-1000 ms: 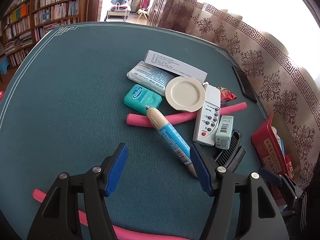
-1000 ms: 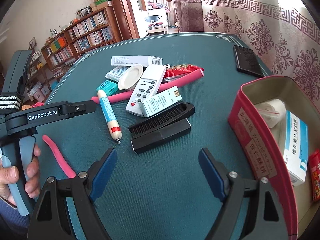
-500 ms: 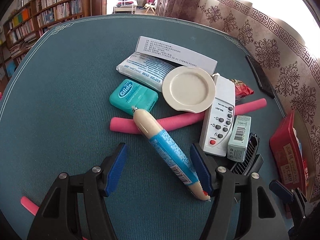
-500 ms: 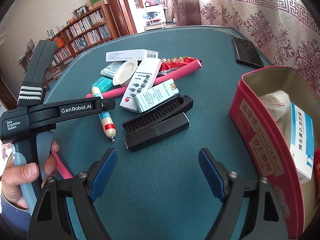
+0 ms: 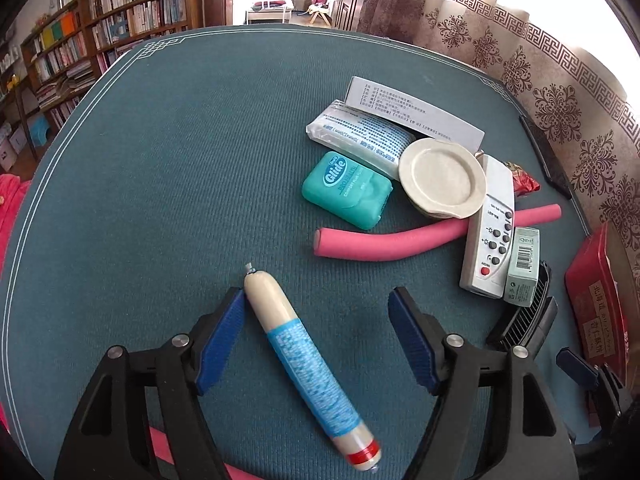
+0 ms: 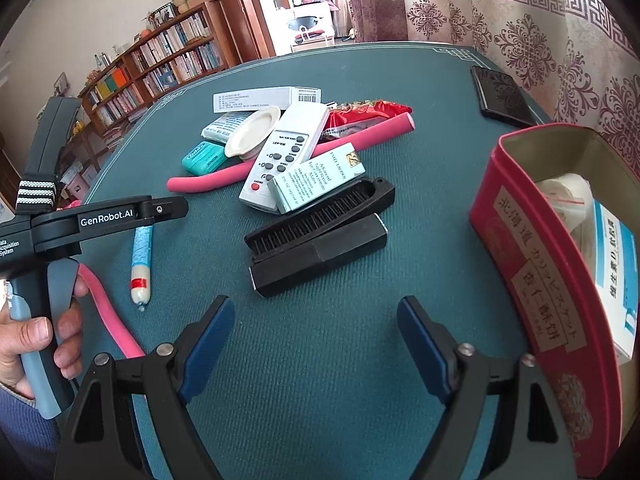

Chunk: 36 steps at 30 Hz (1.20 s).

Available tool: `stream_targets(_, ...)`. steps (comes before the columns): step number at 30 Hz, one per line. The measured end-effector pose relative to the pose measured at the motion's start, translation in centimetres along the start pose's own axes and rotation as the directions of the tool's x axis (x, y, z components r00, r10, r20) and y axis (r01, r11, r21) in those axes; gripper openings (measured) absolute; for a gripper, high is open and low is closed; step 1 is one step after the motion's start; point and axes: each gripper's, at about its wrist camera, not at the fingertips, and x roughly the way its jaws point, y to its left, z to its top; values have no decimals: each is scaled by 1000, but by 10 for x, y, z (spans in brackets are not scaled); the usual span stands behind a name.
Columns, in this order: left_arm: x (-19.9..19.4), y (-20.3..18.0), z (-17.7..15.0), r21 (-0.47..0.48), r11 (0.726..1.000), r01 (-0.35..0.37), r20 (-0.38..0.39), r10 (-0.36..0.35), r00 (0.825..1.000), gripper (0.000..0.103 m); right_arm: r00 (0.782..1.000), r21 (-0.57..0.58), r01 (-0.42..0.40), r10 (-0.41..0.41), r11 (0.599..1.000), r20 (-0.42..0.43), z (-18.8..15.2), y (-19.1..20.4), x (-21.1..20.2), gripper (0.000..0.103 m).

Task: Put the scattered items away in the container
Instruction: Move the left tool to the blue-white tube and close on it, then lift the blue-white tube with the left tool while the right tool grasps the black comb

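My left gripper is open and straddles a sausage in a blue-and-cream wrapper that lies on the teal table; its left pad touches the sausage's far end. The sausage also shows in the right wrist view. My right gripper is open and empty above bare table, just before a black folding brush. The red tin stands at the right, open, with a medicine box and a bag inside. The scattered pile holds a remote, a pale box, a teal floss case and a small plate.
A pink foam roller lies under the pile and another lies near the left gripper's handle. A white carton, a tissue pack, a red snack bag and a black phone lie farther back. Curtains hang behind the table.
My left gripper has moved forward and to the left over the sausage, which now lies between its fingers. The right gripper has barely moved and stays open.
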Motion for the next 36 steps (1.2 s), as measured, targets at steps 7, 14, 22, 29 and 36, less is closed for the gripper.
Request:
stream_targets(7,-2,-25,-17,120,992,-31,32,28,999,68,1000,13,16,-16,1000,5,0,-6,-3,86)
stream_targets(14,-8,-17,-24,95,994,-47,64,41,997,37,1000,22,4,-4,1000,1,0,-8,1,86)
stream_targets(22,-24,-3,-27,50,996,71,86,-75,993,18,1000,11,-4,4,1000,1,6,-6,2,86)
stream_targets(29,-37,-6,-26,55,994,94,112,-100,989,19,1000,1,-12,12,1000,-14,17,4,14,86)
stream_targets(36,-39,-5,-27,50,994,96,109,-101,989,19,996,-39,82,-83,996,-18,25,12,29,86)
